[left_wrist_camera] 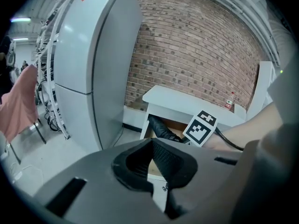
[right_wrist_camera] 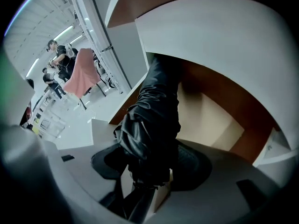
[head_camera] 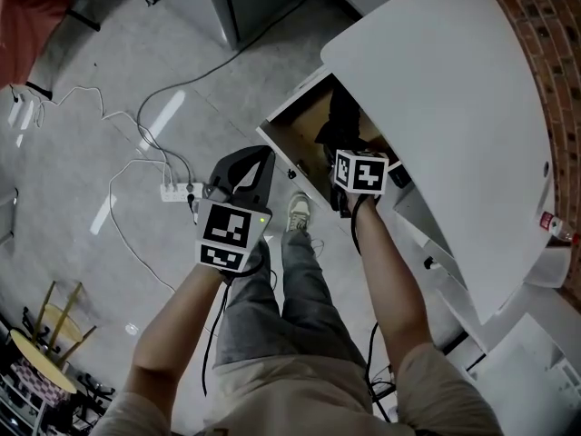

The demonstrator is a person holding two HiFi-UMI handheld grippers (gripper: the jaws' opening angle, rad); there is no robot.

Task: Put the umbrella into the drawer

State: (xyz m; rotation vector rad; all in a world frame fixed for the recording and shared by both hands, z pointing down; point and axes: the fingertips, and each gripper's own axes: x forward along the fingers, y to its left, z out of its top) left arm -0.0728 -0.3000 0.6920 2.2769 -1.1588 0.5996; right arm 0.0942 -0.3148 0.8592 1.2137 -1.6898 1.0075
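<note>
A folded black umbrella [head_camera: 342, 119] hangs steeply down into the open wooden drawer [head_camera: 292, 122] of a white desk [head_camera: 445, 89]. My right gripper [head_camera: 350, 149] is shut on it, just above the drawer's opening. In the right gripper view the umbrella [right_wrist_camera: 152, 120] fills the gap between the jaws of the right gripper [right_wrist_camera: 149, 168], with the drawer's brown inside [right_wrist_camera: 208, 118] beyond. My left gripper [head_camera: 258, 158] hangs over the floor left of the drawer. In its own view the left gripper [left_wrist_camera: 152, 147] is shut and empty, and faces the drawer's white front [left_wrist_camera: 158, 195] and the umbrella [left_wrist_camera: 161, 129].
A power strip [head_camera: 178, 191] with white cables lies on the floor to the left. The person's legs and a shoe [head_camera: 298, 213] are right in front of the drawer. A tall grey cabinet [left_wrist_camera: 93, 69] stands left of the desk, and a small bottle [left_wrist_camera: 229, 101] sits on the desk.
</note>
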